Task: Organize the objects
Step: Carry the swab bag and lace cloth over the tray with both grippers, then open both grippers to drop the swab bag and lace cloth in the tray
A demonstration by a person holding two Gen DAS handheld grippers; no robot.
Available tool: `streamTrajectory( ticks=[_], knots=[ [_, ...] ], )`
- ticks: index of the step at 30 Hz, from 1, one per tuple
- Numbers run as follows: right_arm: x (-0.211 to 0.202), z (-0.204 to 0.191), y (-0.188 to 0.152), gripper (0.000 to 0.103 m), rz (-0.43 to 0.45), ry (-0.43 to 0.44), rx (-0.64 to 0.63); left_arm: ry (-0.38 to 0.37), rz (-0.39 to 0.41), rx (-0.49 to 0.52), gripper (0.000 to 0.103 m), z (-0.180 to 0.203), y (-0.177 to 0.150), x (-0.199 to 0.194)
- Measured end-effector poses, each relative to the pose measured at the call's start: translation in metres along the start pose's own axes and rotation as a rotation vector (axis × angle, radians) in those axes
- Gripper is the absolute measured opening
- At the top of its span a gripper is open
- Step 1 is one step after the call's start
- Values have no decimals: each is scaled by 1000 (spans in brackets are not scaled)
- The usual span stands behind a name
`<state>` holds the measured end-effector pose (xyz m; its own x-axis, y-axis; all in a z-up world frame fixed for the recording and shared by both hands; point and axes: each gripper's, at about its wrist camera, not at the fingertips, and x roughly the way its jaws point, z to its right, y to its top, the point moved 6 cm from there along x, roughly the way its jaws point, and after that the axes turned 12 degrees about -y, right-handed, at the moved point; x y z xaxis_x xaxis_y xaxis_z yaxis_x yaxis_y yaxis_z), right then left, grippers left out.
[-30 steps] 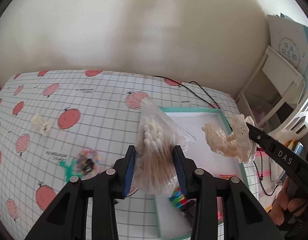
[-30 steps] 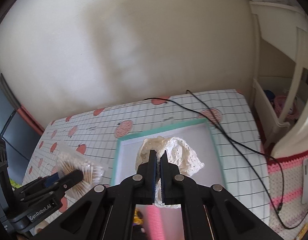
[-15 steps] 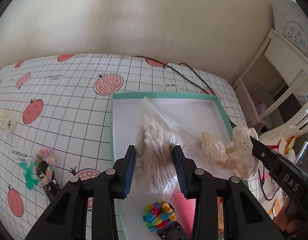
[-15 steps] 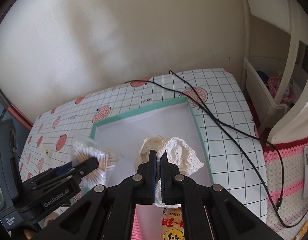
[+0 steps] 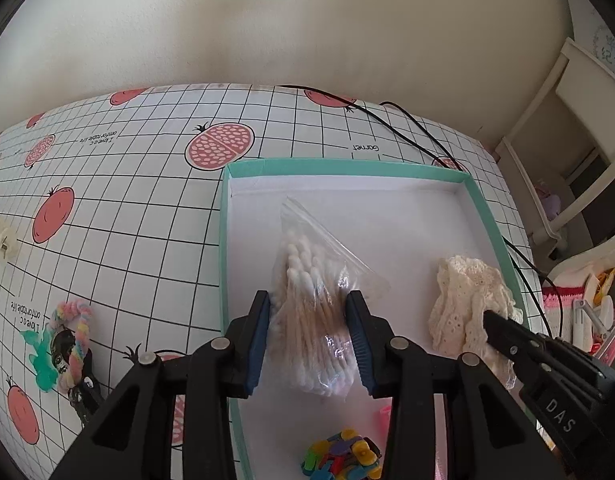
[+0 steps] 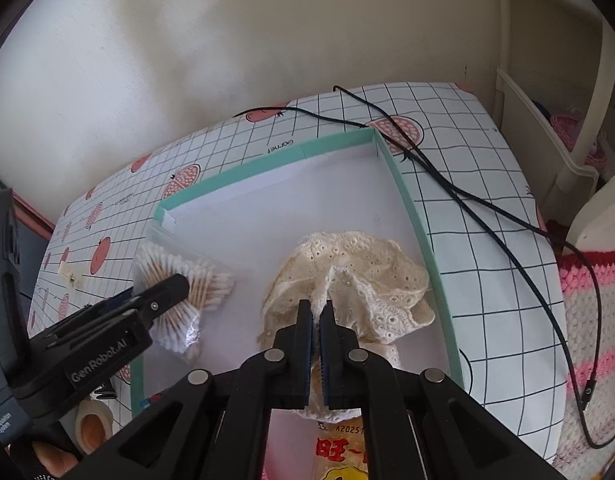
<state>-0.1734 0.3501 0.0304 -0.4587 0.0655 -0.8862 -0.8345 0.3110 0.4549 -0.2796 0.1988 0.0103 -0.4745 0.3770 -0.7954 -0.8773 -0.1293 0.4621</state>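
Note:
My left gripper (image 5: pixel 309 300) is shut on a clear bag of cotton swabs (image 5: pixel 311 300) and holds it over the left half of a teal-rimmed white tray (image 5: pixel 347 168). My right gripper (image 6: pixel 318 308) is shut on a cream lace cloth (image 6: pixel 359 272), low over the right side of the tray (image 6: pixel 419 232). The cloth also shows in the left wrist view (image 5: pixel 467 304), and the swab bag in the right wrist view (image 6: pixel 187 292).
The tray's near end holds colourful pieces (image 5: pixel 339 460) and a snack packet (image 6: pixel 339 452). On the pomegranate tablecloth lie a pastel hair tie with a figure (image 5: pixel 69 348) and a white clip (image 5: pixel 1 236). A black cable (image 6: pixel 487 208) runs right of the tray. A white shelf (image 5: pixel 567 152) stands right.
Both grippers have moved forward and down over the tray with their loads. The tray now fills more of both views.

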Motion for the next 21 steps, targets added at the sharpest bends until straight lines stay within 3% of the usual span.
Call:
streamTrajectory(
  ticks=[11, 14, 18, 21],
  knots=[
    [-6, -2, 4, 6, -3, -15, -14, -34, -18, -29, 41, -2, 1, -6],
    [-9, -3, 5, 15, -2, -13, -13, -37, -9, -22, 47, 0, 3, -13],
    [-14, -4, 7, 28, 7, -17, -19, -38, 16, -16, 47, 3, 7, -25],
    [-20, -4, 10, 28, 17, -14, -17, -44, 33, -23, 47, 5, 9, -35]
  ],
)
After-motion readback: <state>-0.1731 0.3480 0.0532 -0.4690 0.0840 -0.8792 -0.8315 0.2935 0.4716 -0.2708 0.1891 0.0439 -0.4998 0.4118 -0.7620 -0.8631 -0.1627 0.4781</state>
